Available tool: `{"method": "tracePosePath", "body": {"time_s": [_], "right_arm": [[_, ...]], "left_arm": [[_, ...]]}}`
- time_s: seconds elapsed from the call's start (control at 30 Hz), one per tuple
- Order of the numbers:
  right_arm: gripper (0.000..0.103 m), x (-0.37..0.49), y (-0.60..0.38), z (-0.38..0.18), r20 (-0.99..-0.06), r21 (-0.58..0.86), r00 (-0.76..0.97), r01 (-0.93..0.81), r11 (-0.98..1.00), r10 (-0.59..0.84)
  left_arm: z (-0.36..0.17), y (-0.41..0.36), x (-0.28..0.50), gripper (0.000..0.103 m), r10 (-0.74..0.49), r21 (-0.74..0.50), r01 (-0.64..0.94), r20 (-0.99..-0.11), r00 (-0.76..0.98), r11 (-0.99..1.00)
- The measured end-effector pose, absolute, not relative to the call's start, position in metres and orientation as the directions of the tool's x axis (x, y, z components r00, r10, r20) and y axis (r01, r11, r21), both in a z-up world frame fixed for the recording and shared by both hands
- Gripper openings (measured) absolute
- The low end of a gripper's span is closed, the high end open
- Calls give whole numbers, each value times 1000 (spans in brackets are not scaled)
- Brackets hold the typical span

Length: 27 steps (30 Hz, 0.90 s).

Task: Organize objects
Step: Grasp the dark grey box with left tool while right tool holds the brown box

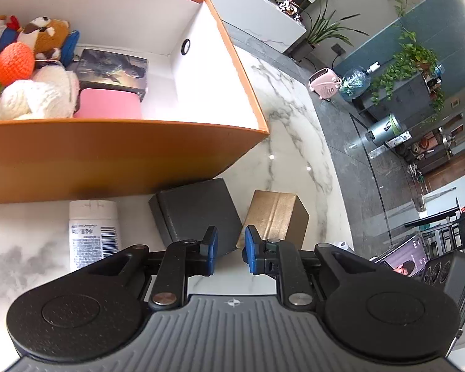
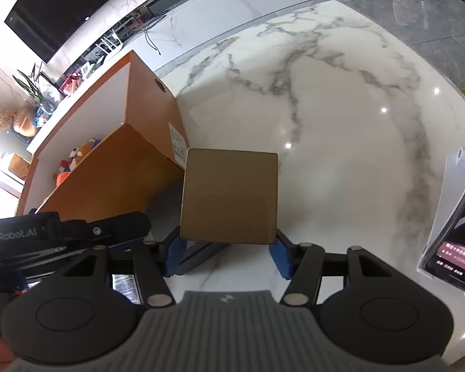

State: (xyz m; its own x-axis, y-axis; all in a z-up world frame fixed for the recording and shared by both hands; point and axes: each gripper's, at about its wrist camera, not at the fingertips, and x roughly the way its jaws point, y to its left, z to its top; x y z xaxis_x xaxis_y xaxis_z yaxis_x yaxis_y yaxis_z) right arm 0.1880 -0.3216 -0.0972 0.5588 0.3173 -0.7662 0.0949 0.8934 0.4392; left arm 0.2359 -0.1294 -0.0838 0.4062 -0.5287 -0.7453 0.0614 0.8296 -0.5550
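The gold box (image 2: 229, 197), square-faced and matte, sits on the marble table (image 2: 341, 155) beside the orange bin (image 2: 108, 170). Its base is hidden behind its own top. The right gripper (image 2: 229, 255) clamps it, pads on both sides. The left gripper (image 1: 229, 252) is nearly closed, empty, near a dark box (image 1: 198, 210).
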Motion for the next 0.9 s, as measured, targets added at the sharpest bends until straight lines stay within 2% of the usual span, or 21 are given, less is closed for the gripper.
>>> {"method": "tracePosePath", "body": {"time_s": [0.1,0.23,0.3,0.33,0.47,0.63,0.9], "right_arm": [[60,189,-322,-97,-767,443,556,98,891,320],[60,189,-327,-98,-780,408,566,136,903,267],[60,190,-327,-97,-780,392,574,137,910,250],[60,191,-325,-96,-784,372,575,134,919,233],[60,195,-323,-96,-797,312,577,136,940,181],[60,195,-326,-96,-804,249,584,160,955,111],[60,203,-321,-104,-835,225,538,142,964,116]], "left_arm": [[-87,-138,240,22,-542,-562,70,-746,386,824],[-79,-142,233,25,-448,-463,78,-781,435,883],[-80,-138,231,44,-389,-415,41,-808,443,909],[-82,-136,230,58,-375,-410,21,-811,450,912],[-94,-129,229,70,-365,-428,-42,-814,452,903],[-108,-129,233,76,-344,-417,-81,-832,436,905],[-124,-128,240,84,-375,-473,-144,-821,431,869]]}}
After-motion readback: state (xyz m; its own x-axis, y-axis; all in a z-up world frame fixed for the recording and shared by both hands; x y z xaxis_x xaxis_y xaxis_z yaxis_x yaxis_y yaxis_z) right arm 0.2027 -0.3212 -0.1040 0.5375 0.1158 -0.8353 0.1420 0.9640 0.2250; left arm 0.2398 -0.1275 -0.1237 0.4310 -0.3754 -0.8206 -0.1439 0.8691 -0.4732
